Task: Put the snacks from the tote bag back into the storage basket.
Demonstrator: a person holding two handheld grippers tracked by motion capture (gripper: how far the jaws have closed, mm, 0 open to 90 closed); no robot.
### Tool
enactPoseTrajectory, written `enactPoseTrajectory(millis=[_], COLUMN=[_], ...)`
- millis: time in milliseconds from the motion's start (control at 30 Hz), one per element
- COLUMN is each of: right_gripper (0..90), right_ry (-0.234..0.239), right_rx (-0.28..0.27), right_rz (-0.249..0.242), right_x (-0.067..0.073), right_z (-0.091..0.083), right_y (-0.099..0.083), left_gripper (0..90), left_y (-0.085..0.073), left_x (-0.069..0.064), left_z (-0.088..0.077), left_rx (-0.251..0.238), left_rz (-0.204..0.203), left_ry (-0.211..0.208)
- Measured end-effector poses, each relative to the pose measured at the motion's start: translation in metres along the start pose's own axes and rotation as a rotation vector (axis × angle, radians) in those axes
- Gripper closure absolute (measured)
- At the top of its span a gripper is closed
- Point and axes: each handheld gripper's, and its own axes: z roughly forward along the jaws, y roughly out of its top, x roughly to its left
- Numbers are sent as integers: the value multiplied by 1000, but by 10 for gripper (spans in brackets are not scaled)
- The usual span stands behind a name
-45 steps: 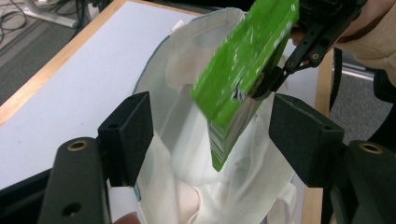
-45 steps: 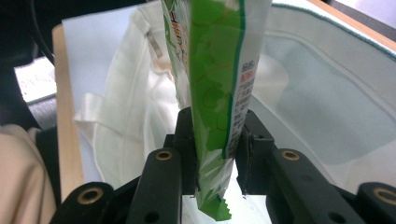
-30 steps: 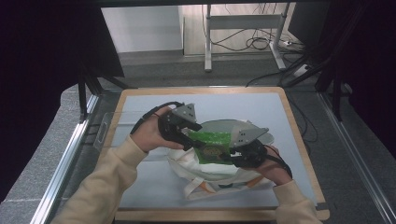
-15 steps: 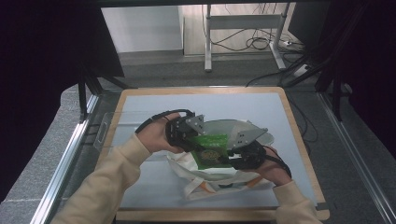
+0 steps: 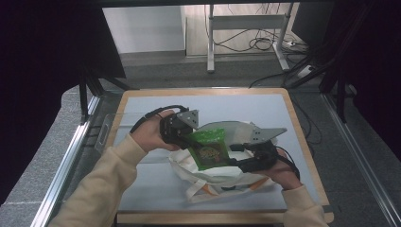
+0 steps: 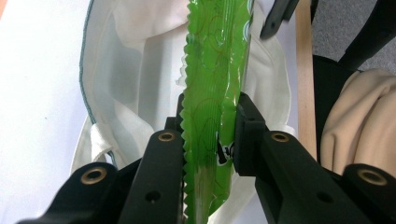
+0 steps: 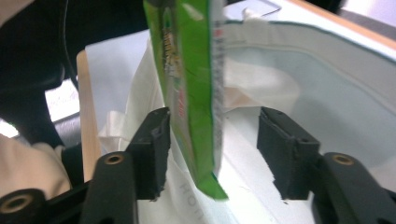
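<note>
Now my left gripper [image 6: 208, 135] pinches the green snack pouch [image 5: 208, 150] by one end, its long axis running from those pads toward my right gripper [image 7: 212, 149], whose jaws have just been opening and stand apart around the far end (one pad maybe touching). The pouch hangs over the white tote bag [image 5: 222, 177], my left nearer.

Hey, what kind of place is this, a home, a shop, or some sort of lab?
Most likely a lab or recording workspace, not a home. A wood-edged table sits inside dark curtains, loose cables lie on the floor behind it, and a person works with a hand-held gripper in each hand.
</note>
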Motion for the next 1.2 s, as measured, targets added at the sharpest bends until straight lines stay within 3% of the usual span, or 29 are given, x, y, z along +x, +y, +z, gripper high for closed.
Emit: enactPoseTrajectory(millis=[133, 300, 500, 1200], right_gripper=[384, 376, 370, 360], right_ry=[-24, -38, -77, -84], right_rx=[-54, -75, -44, 18], right_rz=[57, 105, 104, 79], right_x=[0, -1, -2, -2], right_z=[-12, -18, -17, -11], right_y=[-6, -9, -11, -15], left_gripper=[763, 763, 764, 765], left_y=[-1, -2, -2, -2], left_x=[0, 1, 4, 6], left_z=[-4, -9, -15, -35], left_rx=[-12, -12, -20, -40], left_rz=[-4, -12, -32, -50], left_ry=[9, 21, 37, 74])
